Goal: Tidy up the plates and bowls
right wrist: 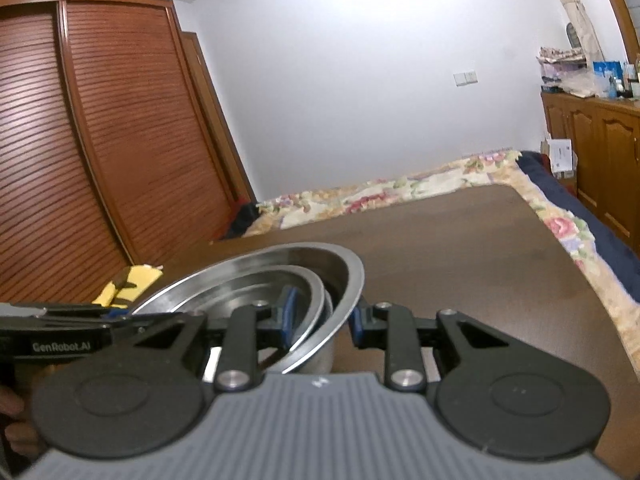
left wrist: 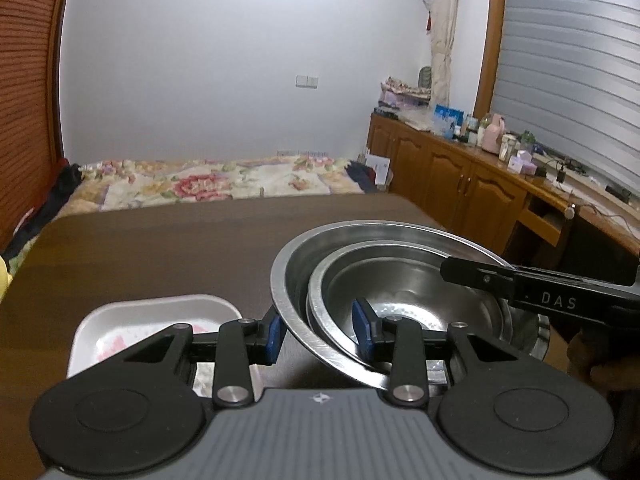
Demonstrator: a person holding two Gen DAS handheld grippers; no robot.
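A stack of steel bowls stands on the brown table: a wide outer bowl [left wrist: 340, 236] with a smaller bowl [left wrist: 404, 280] tilted inside it. My left gripper [left wrist: 318, 330] has its blue pads on either side of the near-left rims. My right gripper [right wrist: 322, 322] straddles the right rim of the same stack [right wrist: 348, 276], one pad inside, one outside. In the left wrist view the right gripper [left wrist: 540, 292] reaches in from the right. A white square plate [left wrist: 160, 312] lies left of the bowls.
The brown table [right wrist: 460, 248] stretches ahead to a bed with a floral cover [left wrist: 208, 184]. A wooden wardrobe [right wrist: 100, 140] stands at left. Cabinets with clutter [left wrist: 460, 168] line the right wall. A yellow object [right wrist: 132, 284] lies beyond the bowls.
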